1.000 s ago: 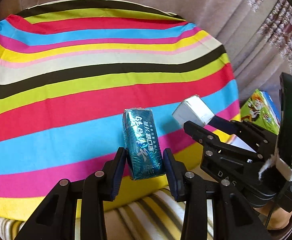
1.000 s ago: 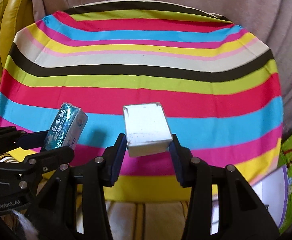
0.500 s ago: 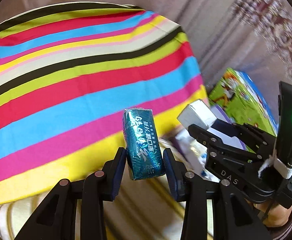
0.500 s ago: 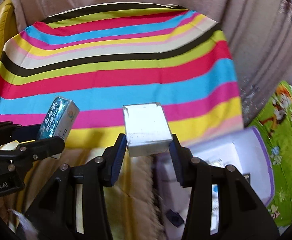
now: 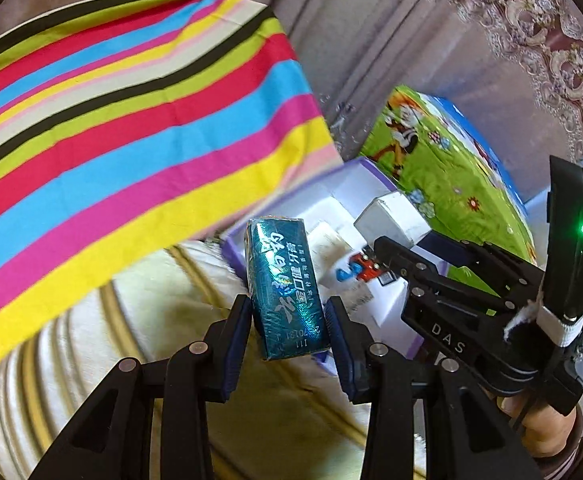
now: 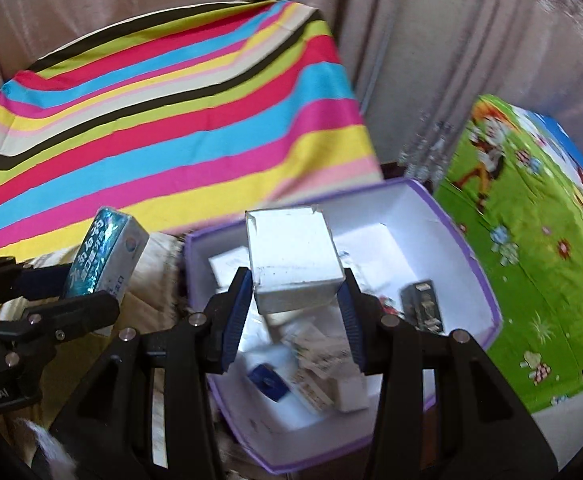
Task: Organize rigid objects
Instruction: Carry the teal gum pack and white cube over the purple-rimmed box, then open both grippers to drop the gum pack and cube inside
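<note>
One shiny teal rectangular carton with white lettering (image 5: 285,288). One plain white cardboard box (image 6: 293,258). One open purple-edged white storage box (image 6: 467,264), holding several small items too jumbled to count, among them one dark blue piece (image 6: 269,380). One bright striped cloth (image 6: 163,120). One green cartoon-printed mat (image 6: 531,248).

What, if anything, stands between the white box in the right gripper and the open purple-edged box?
Nothing visible. The right gripper holds the white box over the purple-edged box, whose top is open; only small items already lie inside it.
</note>
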Motion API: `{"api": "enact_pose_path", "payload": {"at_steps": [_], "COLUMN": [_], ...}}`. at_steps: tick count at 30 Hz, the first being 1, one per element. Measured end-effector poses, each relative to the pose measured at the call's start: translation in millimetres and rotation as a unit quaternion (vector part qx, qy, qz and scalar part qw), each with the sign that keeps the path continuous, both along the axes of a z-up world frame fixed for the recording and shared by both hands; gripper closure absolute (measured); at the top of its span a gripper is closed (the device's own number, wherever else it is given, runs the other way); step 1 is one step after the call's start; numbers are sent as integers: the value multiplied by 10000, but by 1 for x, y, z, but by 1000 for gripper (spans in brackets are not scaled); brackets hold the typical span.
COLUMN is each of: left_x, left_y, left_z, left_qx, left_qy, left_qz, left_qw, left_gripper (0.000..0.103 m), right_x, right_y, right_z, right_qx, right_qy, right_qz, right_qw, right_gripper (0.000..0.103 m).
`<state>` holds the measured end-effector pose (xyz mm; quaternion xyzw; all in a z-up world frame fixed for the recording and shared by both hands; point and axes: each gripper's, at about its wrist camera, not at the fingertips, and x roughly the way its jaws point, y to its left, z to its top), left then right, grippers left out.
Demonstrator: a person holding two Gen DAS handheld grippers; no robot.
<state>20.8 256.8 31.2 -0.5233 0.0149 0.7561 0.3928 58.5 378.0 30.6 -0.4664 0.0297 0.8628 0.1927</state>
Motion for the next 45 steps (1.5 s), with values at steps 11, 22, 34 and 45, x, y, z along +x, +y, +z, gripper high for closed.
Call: {"api": "enact_pose_path", "payload": {"at_steps": [11,22,34,45], "left_x": [21,15,20,47], "left_y": [45,83,84,38], "left_z": [-9,-18,-12,-17], "left_qx": [-171,-275,-153,-288], "left_qy": [-98,-61,-98,-359], "left_qz": [-344,-402,-474,-111], "left_qw": [9992,9988,9987,9989], "left_gripper": [63,63,40,18], "right_x": [37,51,59,75], "right_y": [40,67,76,63], "right_z": [-1,-5,-4,2], "right_qx": [22,9,-67,-95], "right_qy": [-14,4,42,66], "right_qz": [-643,-1094,-1307,-1227], "right_qw": [9979,9940,9914,9924], "right_gripper": [55,55,40,35]}}
